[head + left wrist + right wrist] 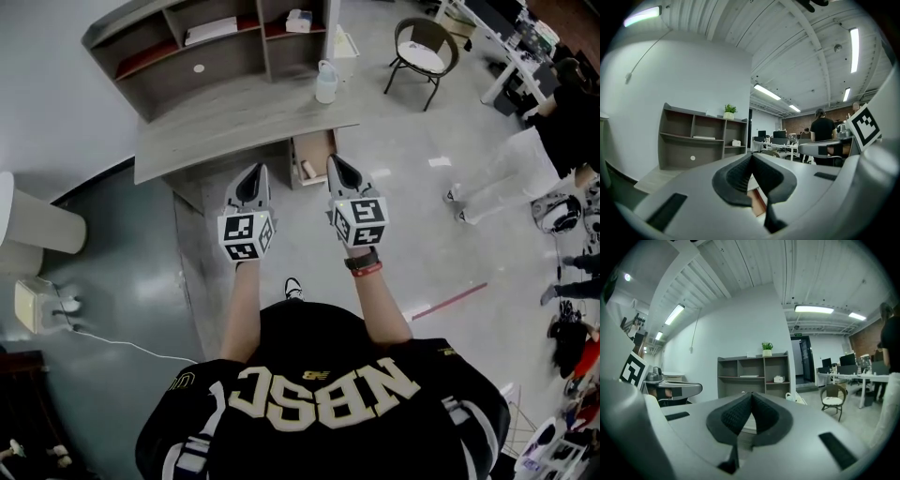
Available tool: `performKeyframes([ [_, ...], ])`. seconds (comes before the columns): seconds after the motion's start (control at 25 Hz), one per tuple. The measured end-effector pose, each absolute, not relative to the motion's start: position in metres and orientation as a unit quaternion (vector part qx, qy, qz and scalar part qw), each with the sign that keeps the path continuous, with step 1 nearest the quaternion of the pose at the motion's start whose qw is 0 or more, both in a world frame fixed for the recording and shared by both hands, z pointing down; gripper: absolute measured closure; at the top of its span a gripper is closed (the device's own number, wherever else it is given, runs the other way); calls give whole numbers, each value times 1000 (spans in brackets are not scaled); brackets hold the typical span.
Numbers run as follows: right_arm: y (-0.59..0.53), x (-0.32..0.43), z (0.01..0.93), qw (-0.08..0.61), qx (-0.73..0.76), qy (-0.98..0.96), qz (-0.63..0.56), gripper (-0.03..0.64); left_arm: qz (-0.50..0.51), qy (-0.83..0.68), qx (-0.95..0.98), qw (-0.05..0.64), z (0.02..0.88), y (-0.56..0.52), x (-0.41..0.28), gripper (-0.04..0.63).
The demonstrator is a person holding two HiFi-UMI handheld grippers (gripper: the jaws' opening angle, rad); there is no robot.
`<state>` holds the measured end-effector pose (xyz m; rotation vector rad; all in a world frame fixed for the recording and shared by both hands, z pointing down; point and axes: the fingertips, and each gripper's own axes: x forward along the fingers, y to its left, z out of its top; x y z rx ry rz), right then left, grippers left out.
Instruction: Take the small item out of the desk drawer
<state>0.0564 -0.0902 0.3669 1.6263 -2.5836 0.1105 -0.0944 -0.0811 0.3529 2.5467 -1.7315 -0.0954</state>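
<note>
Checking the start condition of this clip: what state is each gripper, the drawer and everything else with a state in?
Left gripper: shut, nothing between the jaws.
Right gripper: shut, nothing between the jaws.
Drawer: pulled open below the desk edge.
Small item: lying in the drawer, untouched.
Bottle: upright on the desk.
Chair: upright, unoccupied.

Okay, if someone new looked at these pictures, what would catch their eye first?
The left tool and right tool, both shut and empty, each with a marker cube, are side by side in the middle of the head view. Between their tips a drawer stands open under the front edge of the grey desk, and a clear bottle stands on the desktop beyond it.
</note>
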Motion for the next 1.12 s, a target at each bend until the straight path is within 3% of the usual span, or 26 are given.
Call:
performKeyframes([
  [0.36, -130, 28, 407, 81, 525, -845, 62, 621, -36, -552, 832, 50, 380, -125, -114, 581],
  [1.12, -215, 35, 532, 164, 492, -843, 145, 621, 21, -533, 838, 117, 486, -206, -84, 581],
])
